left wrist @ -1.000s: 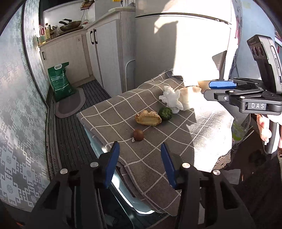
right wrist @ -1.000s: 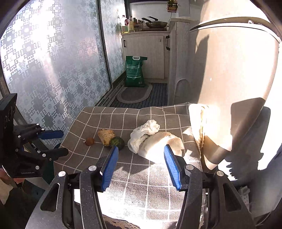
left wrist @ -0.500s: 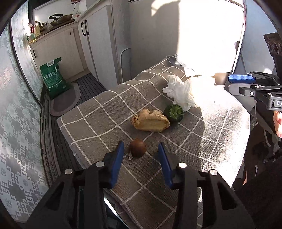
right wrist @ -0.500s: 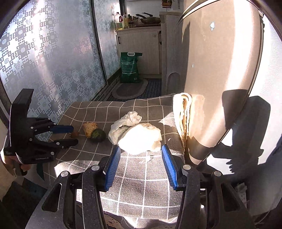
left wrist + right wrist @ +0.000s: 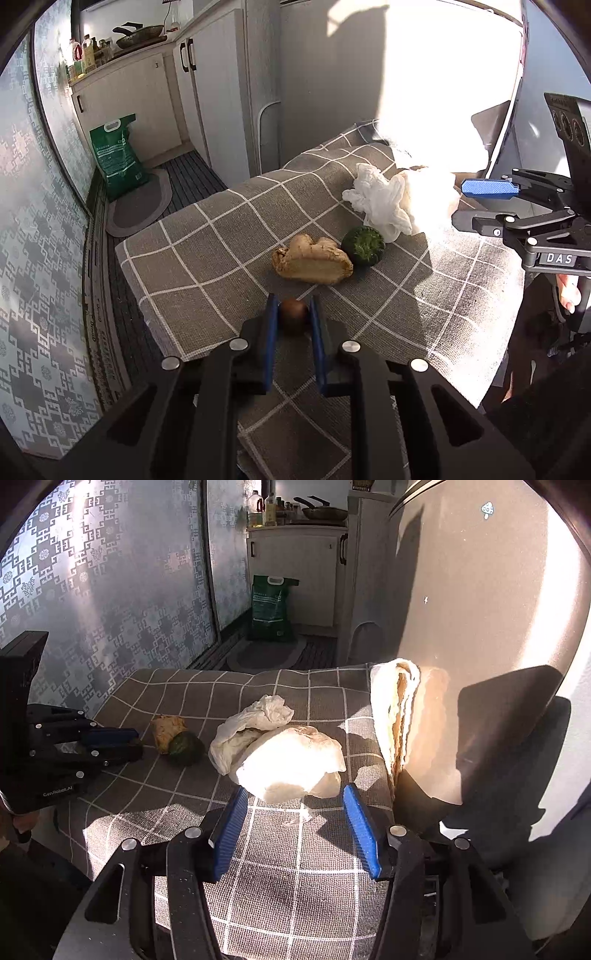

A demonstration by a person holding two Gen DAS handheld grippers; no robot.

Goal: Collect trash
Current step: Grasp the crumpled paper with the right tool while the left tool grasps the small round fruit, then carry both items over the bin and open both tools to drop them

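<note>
Two hand-held grippers at work over a table draped in a grey checked cloth [image 5: 221, 236], coarse in weave with thin white grid lines. Lower centre of the left wrist view: the left gripper [image 5: 293, 317] is closing, its blue pads on either side of a small round brown piece of trash [image 5: 293, 314], smooth and dull, apparently a nut or shrivelled fruit, which rests on the cloth near its front edge. Just above it in the frame lie a knobbly tan ginger root [image 5: 312, 258], cut flat on one face, and, touching its right end, a round dark-green rough-skinned lump [image 5: 362, 245]. Further up and right sits a crumpled white tissue [image 5: 376, 201], soft and creased. In the right wrist view, the right gripper [image 5: 295, 834] points down at a pale, thin, wrinkled plastic bag [image 5: 291, 766] at frame centre; its ribbed blue fingers stand well apart and are opening, short of the bag, with nothing between them. This spread probably suits the bag's bulk. A stack of flat, layered pale sheets [image 5: 397, 709] stands on edge against the refrigerator [image 5: 461, 609] at centre right.
</note>
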